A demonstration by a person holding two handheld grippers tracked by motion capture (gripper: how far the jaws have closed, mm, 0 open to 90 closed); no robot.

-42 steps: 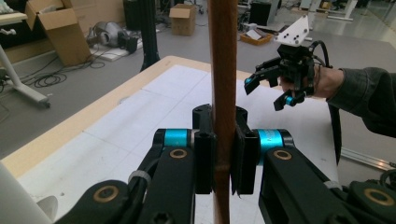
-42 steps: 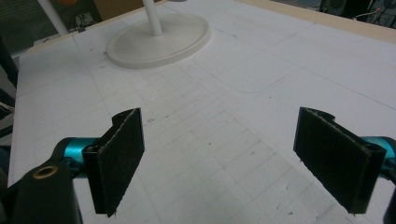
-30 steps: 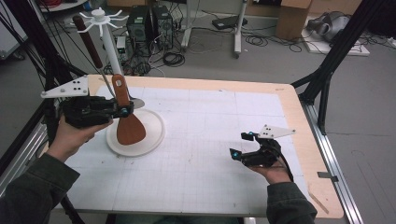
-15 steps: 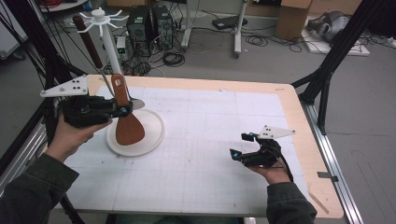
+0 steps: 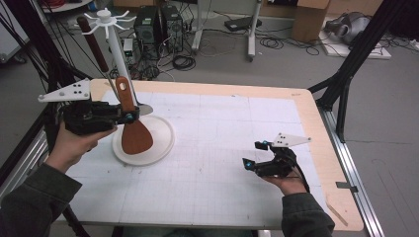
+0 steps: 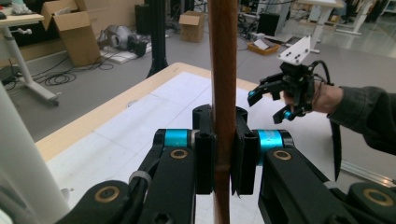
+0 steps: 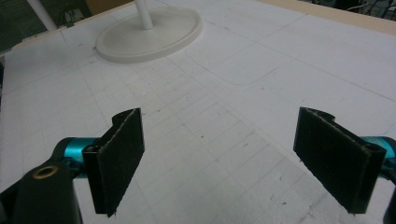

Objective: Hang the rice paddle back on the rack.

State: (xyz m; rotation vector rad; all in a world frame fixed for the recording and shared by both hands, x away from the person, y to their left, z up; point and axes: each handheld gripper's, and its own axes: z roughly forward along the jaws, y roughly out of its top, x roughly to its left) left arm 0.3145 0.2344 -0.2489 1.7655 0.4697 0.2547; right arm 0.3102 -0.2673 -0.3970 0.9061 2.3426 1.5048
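Observation:
My left gripper (image 5: 126, 116) is shut on the handle of a brown wooden spatula (image 5: 133, 133), held upright above the round white base (image 5: 160, 145) of a utensil stand (image 5: 114, 49). In the left gripper view the handle (image 6: 223, 70) runs straight up between the closed pads (image 6: 203, 161). Another dark-handled utensil (image 5: 93, 44) hangs from the stand's top. My right gripper (image 5: 252, 155) rests low over the table at the right, open with nothing between its pads (image 7: 119, 158). The left gripper view also catches that right gripper (image 6: 273, 95) across the table.
The white gridded mat (image 5: 222, 148) covers a wooden table (image 5: 316, 123). The stand's base (image 7: 149, 32) lies ahead of the right gripper. Black frame posts (image 5: 346, 69), cables, computer cases and cardboard boxes stand on the floor beyond the table.

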